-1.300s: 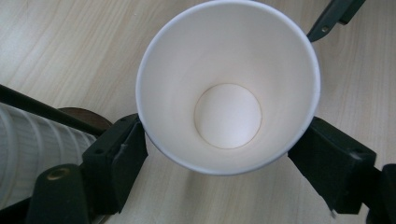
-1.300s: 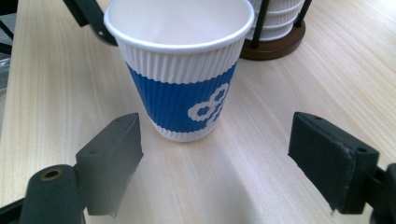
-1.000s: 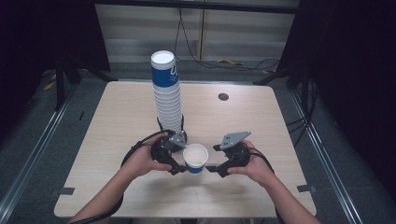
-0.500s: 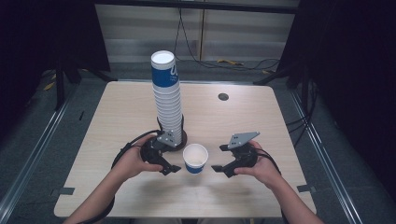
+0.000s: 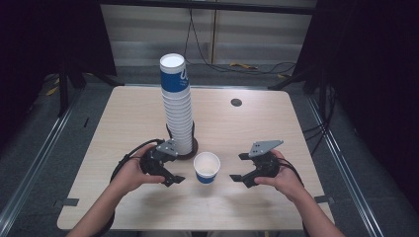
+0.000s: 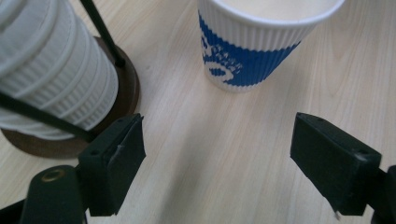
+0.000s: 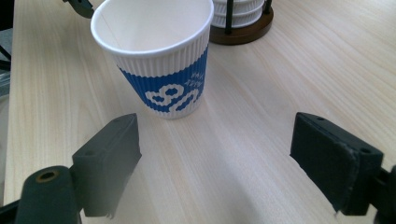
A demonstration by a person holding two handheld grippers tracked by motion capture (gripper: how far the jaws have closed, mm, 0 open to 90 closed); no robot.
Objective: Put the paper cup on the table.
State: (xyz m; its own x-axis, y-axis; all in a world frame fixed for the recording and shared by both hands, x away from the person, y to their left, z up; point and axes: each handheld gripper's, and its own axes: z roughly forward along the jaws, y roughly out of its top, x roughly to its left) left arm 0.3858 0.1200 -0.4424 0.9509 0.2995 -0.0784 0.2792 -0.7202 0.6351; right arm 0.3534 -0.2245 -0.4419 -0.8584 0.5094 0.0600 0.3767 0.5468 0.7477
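Pale wooden bench [image 5: 123, 128] carries a lone cup [image 5: 206, 167], freed for access: left gripper [image 5: 173, 174] and right gripper [image 5: 238, 168] flank it, both spread, having just been opening.

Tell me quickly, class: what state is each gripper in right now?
Left gripper: open, holding nothing, jaws just been opening.
Right gripper: open, holding nothing, jaws just been opening.

- A single paper cup [image 5: 206, 168] stands upright and empty near the front middle of the desk [image 5: 276, 133]; it is white and ribbed, with a blue printed band round its lower half.
- A tall stack of the same cups [image 5: 177, 106] rises just behind it to the left, mouth down, its base on a round dark wooden stand [image 6: 126, 88] with black upright rods.
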